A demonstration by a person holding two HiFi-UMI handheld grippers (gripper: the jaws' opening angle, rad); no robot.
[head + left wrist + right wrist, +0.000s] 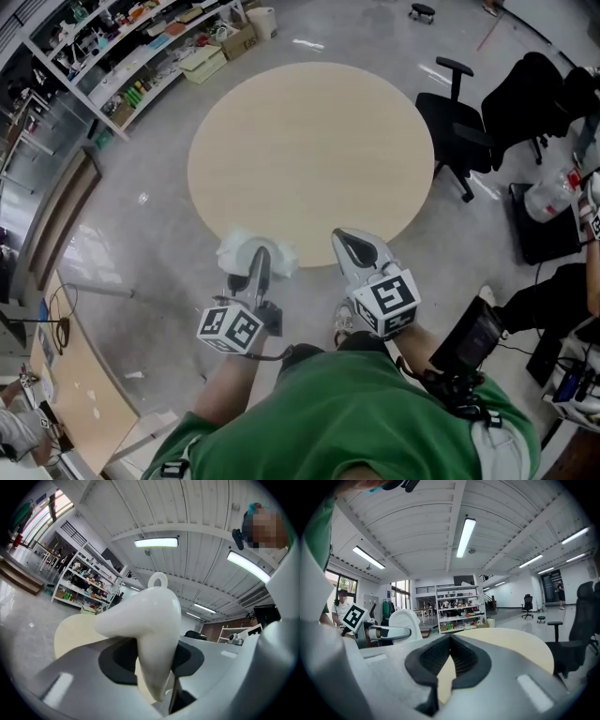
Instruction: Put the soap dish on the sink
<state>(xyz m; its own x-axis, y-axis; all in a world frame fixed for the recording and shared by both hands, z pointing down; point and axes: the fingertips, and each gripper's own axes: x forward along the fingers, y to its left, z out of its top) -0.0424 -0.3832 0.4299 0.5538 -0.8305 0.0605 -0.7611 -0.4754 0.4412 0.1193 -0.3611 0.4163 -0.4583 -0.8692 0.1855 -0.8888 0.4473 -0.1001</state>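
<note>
The desk (309,141) in front of me is round, with a pale beige top that runs plain from rim to rim. It stands on a polished grey floor (150,216) in a big workshop-like room. Loaded shelves (141,47) line the far left, and two black office chairs (459,122) sit off the desk's right side.

My left gripper (258,267) is pinching the soap dish (242,249), a glossy white piece. The dark pads (117,660) press on its lower part from both sides. From above, the dish hangs in the air right at the desk's near rim, apart from the top. My right gripper (352,239) is beside it, also at the near rim, with its fingers pressed together at the tips and nothing between them.

The left gripper view shows what the head view cannot: a small ring (158,579) at the top of the dish and its rounded, bulging body filling the middle. The ribbed white ceiling and strip lights are behind it. The right gripper view catches the left gripper from the side, with its marker cube (354,616) and the white dish (405,620) ahead of it. It also shows the shelves (457,606) straight across the desk and a long ceiling light (465,536). A person (340,604) sits at the far left of that view.

Ahead of both grippers the desk top stretches broad to its far edge. Open floor lies to the left of the desk, and the chairs stand close on the right.
</note>
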